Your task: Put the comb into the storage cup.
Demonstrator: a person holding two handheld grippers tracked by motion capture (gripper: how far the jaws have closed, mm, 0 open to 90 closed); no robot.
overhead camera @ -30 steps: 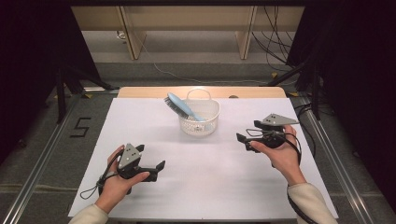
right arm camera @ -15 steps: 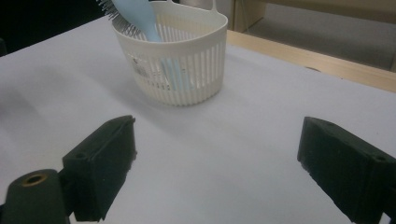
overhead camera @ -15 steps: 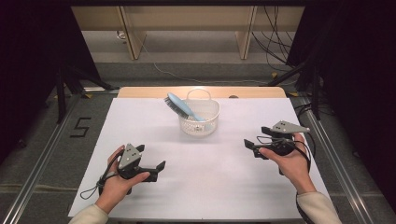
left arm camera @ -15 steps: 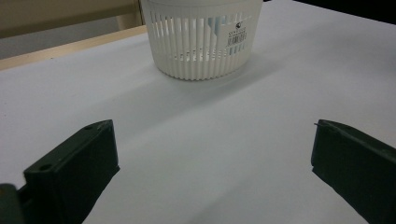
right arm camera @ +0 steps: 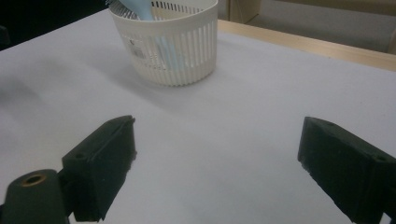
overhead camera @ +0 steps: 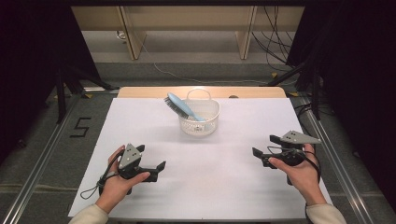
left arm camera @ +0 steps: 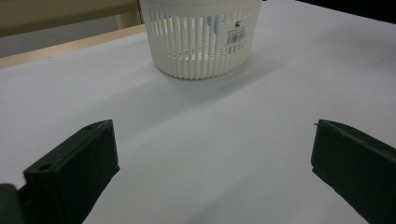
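Two hand-held black two-jaw grippers are hovering over the white table sheet (overhead camera: pixel 233 186), well apart from the white slotted plastic basket (overhead camera: pixel 200 122) — the left gripper (overhead camera: pixel 152 168) near-left of it, the right gripper (overhead camera: pixel 264 149) near-right, both with jaws spread wide and empty. A light-blue plastic hairbrush (overhead camera: pixel 180 106) is leaning in the basket, its head jutting over the rim. In my judgement, gripping that overhanging head risks tipping the light basket — or dragging it along.
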